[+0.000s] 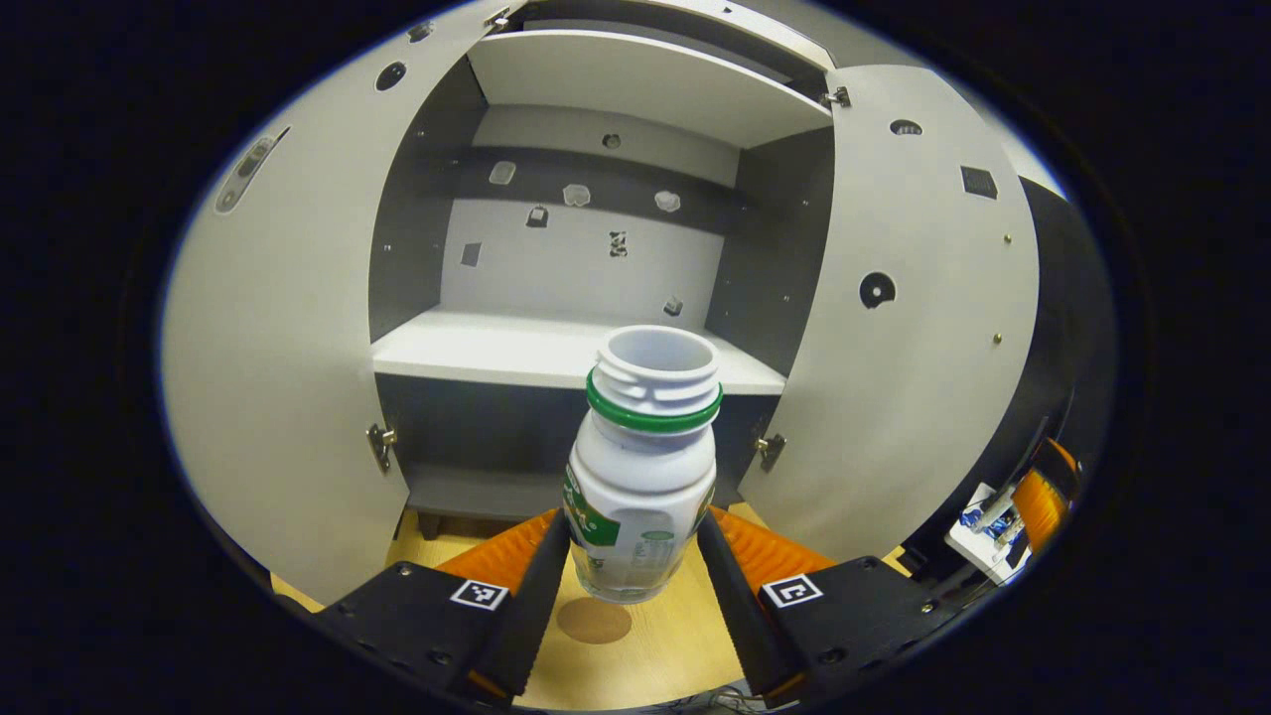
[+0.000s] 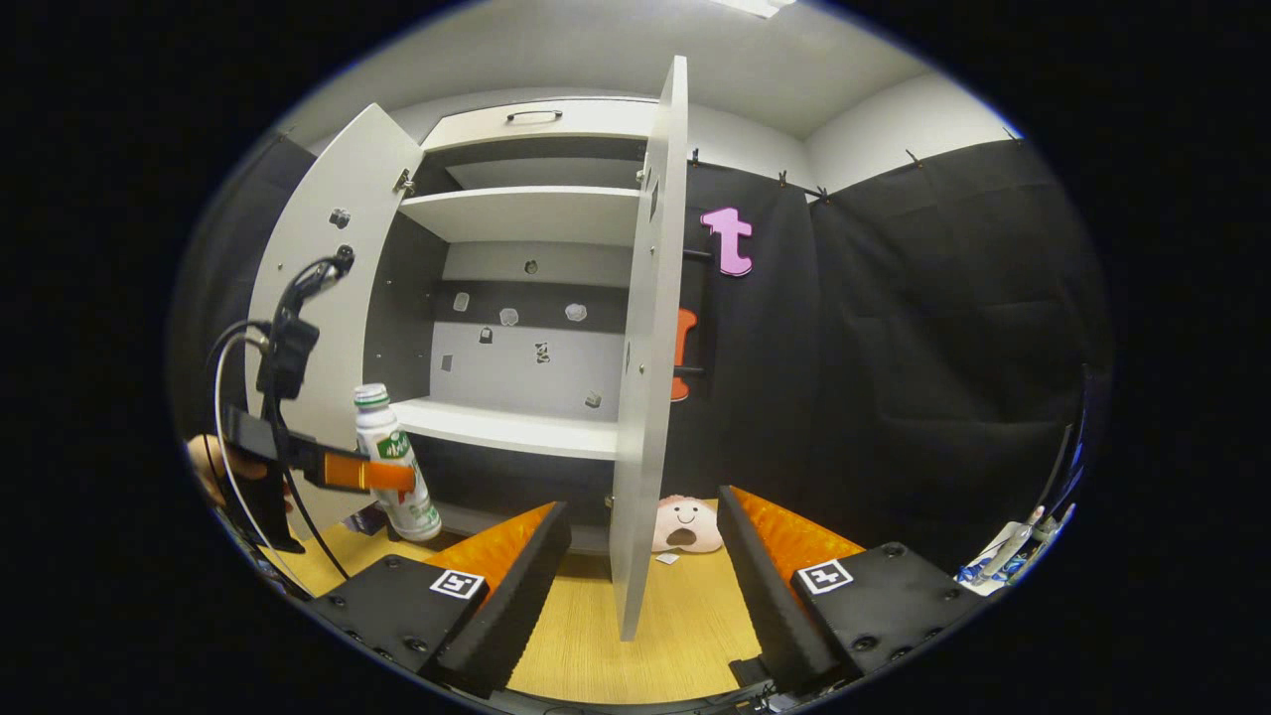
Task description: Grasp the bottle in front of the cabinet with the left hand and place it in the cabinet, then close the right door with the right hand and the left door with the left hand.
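Cabinet (image 1: 586, 357) stands on the wooden table (image 2: 685, 616) with both doors swung wide — left door (image 1: 268, 377) and right door (image 1: 894, 328) flank its open middle shelf (image 1: 516, 348). From the right gripper view the right door (image 2: 645, 377) is seen edge-on, between that gripper's fingers and beyond them. Bottle (image 1: 643, 467), white with a green neck ring and no cap, is upright in front of the cabinet, below shelf level and clear of the table. Left gripper (image 1: 635, 566) is clamped on the bottle's lower body, both fingers pressing its sides; the right gripper view shows the same grip (image 2: 392, 475). Right gripper (image 2: 645, 556) is spread apart, grasping nothing. Plush toy (image 2: 685, 524) lies at the cabinet's right foot — behind the right door.
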